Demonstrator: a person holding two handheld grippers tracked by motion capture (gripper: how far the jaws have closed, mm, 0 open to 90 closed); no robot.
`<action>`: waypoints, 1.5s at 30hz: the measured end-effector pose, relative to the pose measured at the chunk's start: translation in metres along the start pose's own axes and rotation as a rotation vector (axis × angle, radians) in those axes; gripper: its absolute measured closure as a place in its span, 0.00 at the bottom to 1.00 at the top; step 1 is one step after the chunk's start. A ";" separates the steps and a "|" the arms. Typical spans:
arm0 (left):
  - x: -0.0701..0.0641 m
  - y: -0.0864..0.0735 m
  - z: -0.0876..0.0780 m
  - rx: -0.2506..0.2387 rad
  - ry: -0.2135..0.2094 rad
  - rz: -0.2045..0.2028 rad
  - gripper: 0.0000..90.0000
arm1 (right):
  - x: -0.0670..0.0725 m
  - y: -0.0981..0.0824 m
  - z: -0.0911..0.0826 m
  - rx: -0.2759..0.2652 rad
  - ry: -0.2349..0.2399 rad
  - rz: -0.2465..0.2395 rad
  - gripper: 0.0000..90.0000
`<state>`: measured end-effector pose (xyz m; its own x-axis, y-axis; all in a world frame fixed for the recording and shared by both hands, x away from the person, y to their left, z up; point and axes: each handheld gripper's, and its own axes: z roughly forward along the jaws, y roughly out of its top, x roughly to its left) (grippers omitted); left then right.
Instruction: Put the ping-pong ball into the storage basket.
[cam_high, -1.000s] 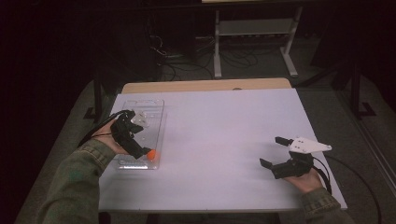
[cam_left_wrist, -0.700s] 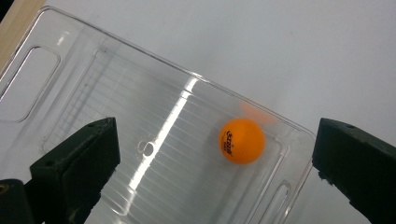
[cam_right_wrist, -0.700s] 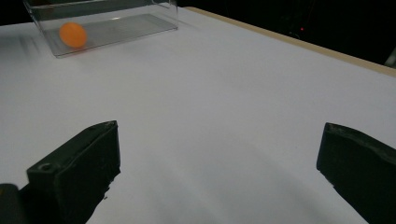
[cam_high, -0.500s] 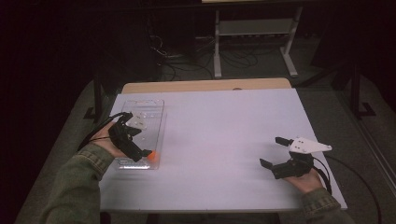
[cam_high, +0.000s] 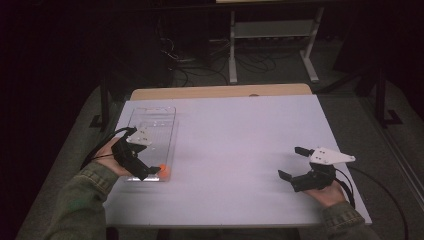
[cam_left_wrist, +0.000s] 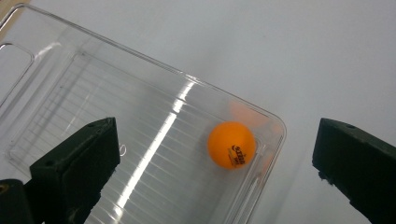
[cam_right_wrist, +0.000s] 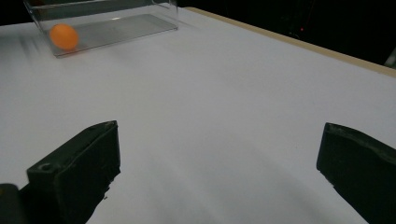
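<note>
The small orange table-tennis ball (cam_left_wrist: 232, 145) lies in a corner of the clear rectangular plastic tray (cam_left_wrist: 140, 56), just beyond the left gripper (cam_high: 150, 172), whose jaws are spread wide and empty. If approached carelessly, the light ball could be knocked away, or the tray wall struck

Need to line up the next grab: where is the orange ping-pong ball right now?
The orange ping-pong ball lies inside the clear plastic tray, in its near corner at the table's left side, just ahead of the open left tongs.

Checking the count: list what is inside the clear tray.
One orange ball lies in a near corner of the clear tray. The left tool's jaw hides part of the floor.
</note>
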<state>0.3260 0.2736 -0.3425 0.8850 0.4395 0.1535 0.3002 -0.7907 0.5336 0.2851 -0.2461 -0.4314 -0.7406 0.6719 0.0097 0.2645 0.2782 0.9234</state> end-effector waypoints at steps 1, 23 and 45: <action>0.000 -0.002 0.000 -0.008 0.000 -0.006 0.00 | 0.000 0.000 0.000 0.000 0.000 0.000 0.00; -0.012 -0.022 -0.003 -0.176 0.001 -0.063 0.00 | 0.000 0.000 0.000 0.001 -0.001 -0.002 0.00; -0.020 -0.053 -0.003 -0.296 -0.001 -0.146 0.00 | 0.000 0.000 0.001 0.004 -0.001 -0.003 0.00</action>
<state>0.2912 0.3076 -0.3715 0.8406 0.5387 0.0569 0.3078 -0.5613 0.7682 0.2854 -0.2458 -0.4320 -0.7403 0.6722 0.0068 0.2653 0.2828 0.9218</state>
